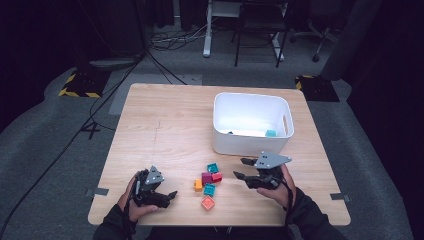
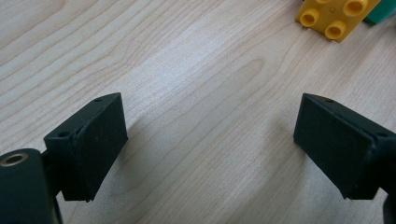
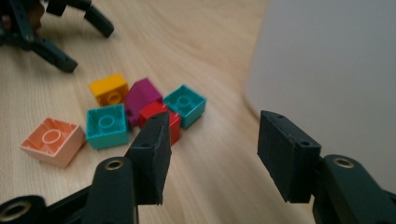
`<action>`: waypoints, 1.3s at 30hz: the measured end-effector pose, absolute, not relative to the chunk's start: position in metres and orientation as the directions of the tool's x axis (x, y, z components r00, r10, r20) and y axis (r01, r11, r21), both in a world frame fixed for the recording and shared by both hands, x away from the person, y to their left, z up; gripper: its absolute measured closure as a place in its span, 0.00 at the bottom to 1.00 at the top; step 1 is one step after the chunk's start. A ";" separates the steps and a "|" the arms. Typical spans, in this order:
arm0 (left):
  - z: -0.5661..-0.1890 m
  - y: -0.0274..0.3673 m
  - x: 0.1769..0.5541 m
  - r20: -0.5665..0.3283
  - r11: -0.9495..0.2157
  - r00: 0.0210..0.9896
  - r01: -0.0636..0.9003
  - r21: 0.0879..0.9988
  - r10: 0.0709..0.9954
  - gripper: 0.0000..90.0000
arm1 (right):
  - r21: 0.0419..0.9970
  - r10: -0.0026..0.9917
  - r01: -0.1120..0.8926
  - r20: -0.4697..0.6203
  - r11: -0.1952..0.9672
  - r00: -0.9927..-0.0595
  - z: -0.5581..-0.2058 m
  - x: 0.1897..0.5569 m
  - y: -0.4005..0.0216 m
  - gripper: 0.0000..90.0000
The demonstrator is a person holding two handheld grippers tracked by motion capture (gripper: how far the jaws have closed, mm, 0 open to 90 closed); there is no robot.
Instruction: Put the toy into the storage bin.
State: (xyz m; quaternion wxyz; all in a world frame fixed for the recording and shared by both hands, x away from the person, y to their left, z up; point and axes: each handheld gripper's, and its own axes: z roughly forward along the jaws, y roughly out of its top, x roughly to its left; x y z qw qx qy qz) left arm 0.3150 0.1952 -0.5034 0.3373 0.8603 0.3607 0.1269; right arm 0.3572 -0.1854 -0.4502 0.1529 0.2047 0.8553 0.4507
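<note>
Several toy bricks lie in a cluster on the wooden table (image 1: 165, 130): a teal brick (image 1: 213, 168), a red one (image 1: 216, 176), a magenta one (image 1: 206, 177), a yellow one (image 1: 198, 185), a second teal one (image 1: 209, 189) and a salmon one (image 1: 208, 203). My left gripper (image 1: 167, 192) rests on the table left of the cluster, open, with bare wood between its jaws (image 2: 210, 121); the yellow brick (image 2: 334, 16) lies ahead of it. My right gripper (image 1: 241, 168) hovers right of the cluster, open and holding nothing (image 3: 212, 140). The red brick (image 3: 166, 116) lies just beyond its left jaw.
A white bin (image 1: 252, 145) stands at the back right, its wall (image 3: 327, 70) close beside my right gripper. Inside it lies a light blue brick (image 1: 270, 133). The table's front edge is near both hands. The left gripper (image 3: 88, 49) appears far off in the right gripper view.
</note>
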 end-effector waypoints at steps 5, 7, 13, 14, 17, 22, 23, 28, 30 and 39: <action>-0.503 0.195 0.315 -0.026 -0.512 0.708 0.536 0.671 0.706 0.11 | 0.800 0.445 0.231 -0.050 0.554 -0.894 -0.476 0.362 -0.167 0.48; -0.503 0.195 0.315 -0.025 -0.512 0.708 0.535 0.672 0.706 0.11 | 0.787 0.442 0.241 -0.045 0.568 -0.896 -0.481 0.365 -0.161 0.48; -0.503 0.195 0.315 -0.021 -0.512 0.706 0.534 0.673 0.708 0.11 | 0.772 0.410 0.245 -0.022 0.586 -0.912 -0.490 0.368 -0.148 0.48; -0.503 0.195 0.315 -0.021 -0.512 0.706 0.534 0.673 0.708 0.11 | 0.773 0.413 0.256 -0.009 0.581 -0.910 -0.492 0.368 -0.145 0.48; -0.503 0.195 0.315 -0.020 -0.513 0.707 0.533 0.673 0.707 0.11 | 0.773 0.408 0.260 0.001 0.579 -0.913 -0.495 0.371 -0.140 0.48; -0.503 0.195 0.315 -0.020 -0.514 0.707 0.533 0.672 0.707 0.11 | 0.762 0.403 0.276 0.023 0.585 -0.915 -0.498 0.377 -0.131 0.43; -0.503 0.195 0.315 -0.021 -0.514 0.707 0.533 0.672 0.707 0.11 | 0.764 0.402 0.276 0.024 0.584 -0.916 -0.499 0.377 -0.130 0.44; -0.503 0.195 0.315 -0.020 -0.514 0.707 0.533 0.672 0.707 0.11 | 0.745 0.412 0.279 0.006 0.605 -0.911 -0.501 0.375 -0.122 0.48; -0.503 0.195 0.315 -0.020 -0.514 0.707 0.533 0.672 0.707 0.11 | 0.747 0.416 0.276 -0.001 0.605 -0.909 -0.501 0.373 -0.121 0.52; -0.503 0.195 0.315 -0.020 -0.514 0.707 0.533 0.672 0.707 0.11 | 0.748 0.437 0.274 -0.024 0.604 -0.899 -0.500 0.370 -0.129 0.73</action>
